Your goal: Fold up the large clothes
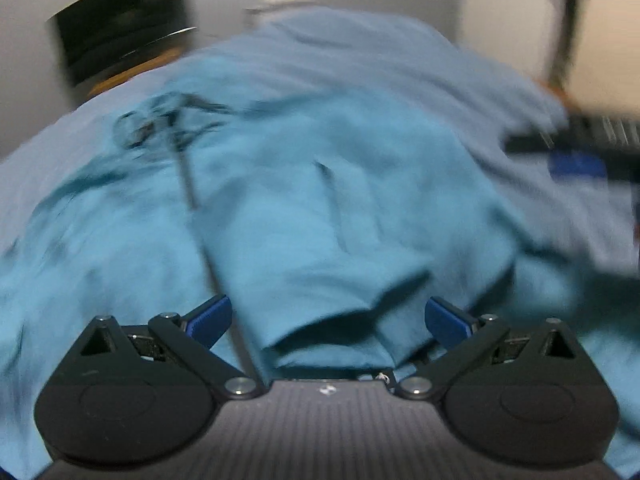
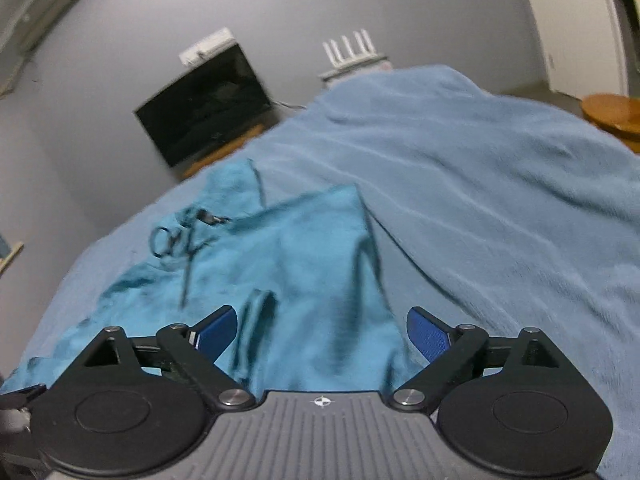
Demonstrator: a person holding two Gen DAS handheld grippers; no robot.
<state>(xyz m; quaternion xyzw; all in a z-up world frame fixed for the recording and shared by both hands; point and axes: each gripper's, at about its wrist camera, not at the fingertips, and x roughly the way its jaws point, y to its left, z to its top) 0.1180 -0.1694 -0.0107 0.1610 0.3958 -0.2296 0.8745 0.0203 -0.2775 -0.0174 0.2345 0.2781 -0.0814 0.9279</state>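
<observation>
A teal garment (image 1: 320, 200) lies rumpled on a light blue blanket (image 1: 400, 60), with a tangled dark drawstring (image 1: 160, 124) near its far left. My left gripper (image 1: 328, 320) hovers over it, open wide. A folded edge of the fabric (image 1: 340, 332) sits between the blue pads (image 1: 210, 318) without being pressed. The picture is blurred. In the right wrist view the same garment (image 2: 300, 260) and drawstring (image 2: 180, 240) lie just ahead of my right gripper (image 2: 322, 336). That gripper is also open wide, with cloth below its fingers and nothing gripped.
The blanket (image 2: 480, 180) covers a bed and spreads far to the right. Beyond it stand a dark screen (image 2: 204, 100) on a wooden stand, a white router (image 2: 352, 56) and a round wooden table (image 2: 612, 112). A blurred dark gripper part (image 1: 580, 148) shows at the left view's right edge.
</observation>
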